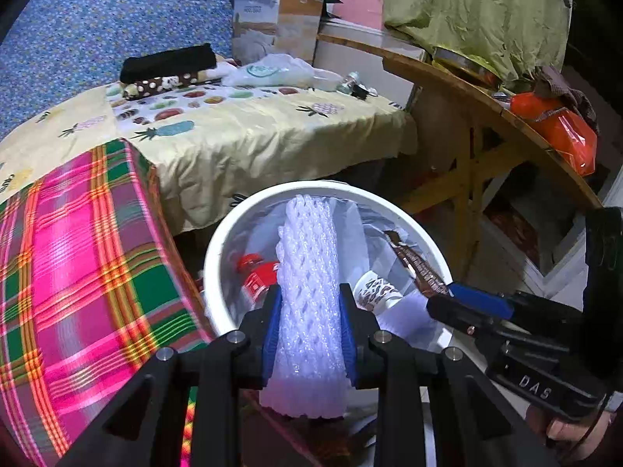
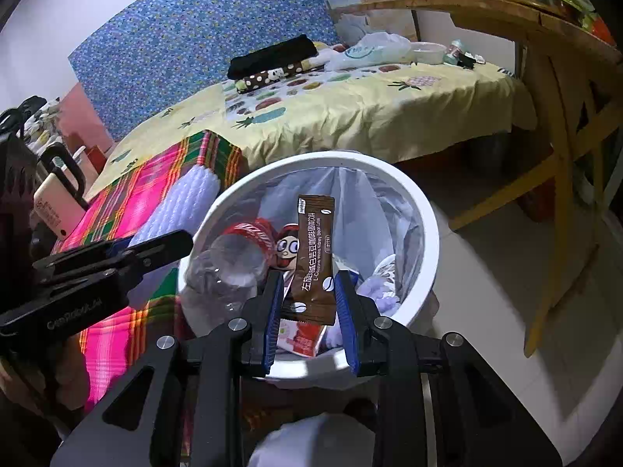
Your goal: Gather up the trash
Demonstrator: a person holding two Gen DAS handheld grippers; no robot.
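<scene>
Holding trash in both hands over the white bin (image 1: 218, 249), ready to drop. My left gripper (image 1: 309, 303) is clamped on a white foam net sleeve (image 1: 307, 264); the sleeve's long axis runs straight ahead along the fingers, far end reaching out over the bin's opening, near end hanging behind the pads, short of the rim. My right gripper (image 2: 309, 292) is pinching a brown coffee sachet (image 2: 313, 257) by its lower part, the sachet standing up lengthwise between the pads with its top end free above the liner bag (image 2: 393, 210).

Key relation: the bin lies directly in front of and below both grippers. From the right wrist view the sachet sits over the middle of the opening, while the foam sleeve shows at the bin's left rim, partly over the plaid blanket (image 2: 128, 202) on the bed (image 1: 272, 132). So the right hand looks better centred; the left likely needs to push a bit further in, or the sleeve's tail could catch the rim and tip out.

Already in the bin: a crushed clear bottle (image 2: 229, 268) with red label, a white patterned cup (image 1: 375, 292), other wrappers.

Risk: the foam is light and springy and may cling to the pads on release.
</scene>
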